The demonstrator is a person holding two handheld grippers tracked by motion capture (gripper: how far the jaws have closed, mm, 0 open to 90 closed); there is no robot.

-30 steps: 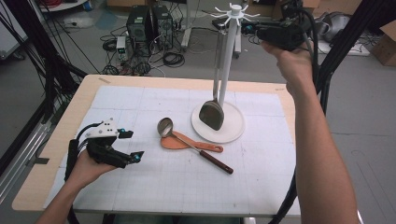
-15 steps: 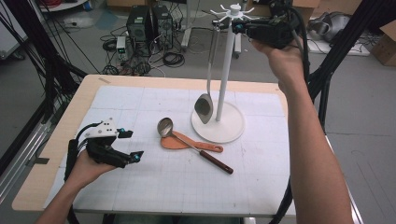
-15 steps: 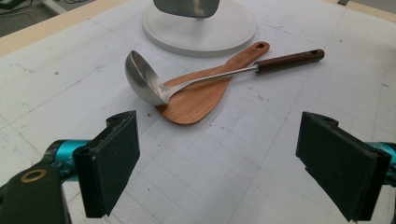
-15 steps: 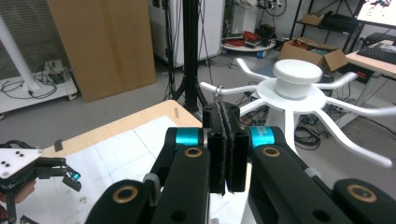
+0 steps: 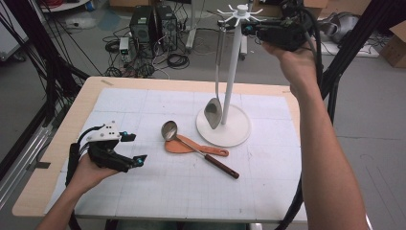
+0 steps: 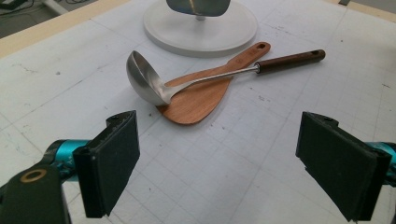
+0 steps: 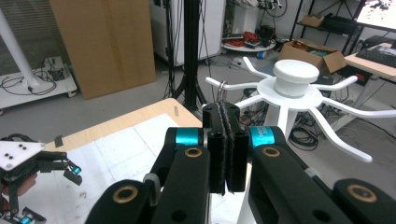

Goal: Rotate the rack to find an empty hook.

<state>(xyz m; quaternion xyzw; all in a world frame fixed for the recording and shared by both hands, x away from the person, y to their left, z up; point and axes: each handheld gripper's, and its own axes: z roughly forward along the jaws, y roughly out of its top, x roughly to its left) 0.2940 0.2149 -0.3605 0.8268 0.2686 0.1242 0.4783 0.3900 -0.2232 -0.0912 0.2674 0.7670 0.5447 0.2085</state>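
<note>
Right gripper [image 5: 250,28] pinches spoon [image 5: 213,113] handle top at rack [image 5: 234,72] hooks, spoon dangling over base. Seat the loop fully on a hook before letting go, steadying the swing. Left gripper [image 5: 135,148] rests spread wide near ladle [image 5: 168,130].

Ladle [image 5: 168,130] lies across wooden spatula [image 5: 184,147] on table [image 5: 86,103].

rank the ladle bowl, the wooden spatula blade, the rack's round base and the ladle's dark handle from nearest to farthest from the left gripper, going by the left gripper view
From the left gripper:
1. Ladle bowl, just ahead, toward the left jaw; the wooden spatula blade beside it is too close to call.
2. Ladle's dark handle, farther back on the right.
3. Rack's round base, at the far top.
</note>
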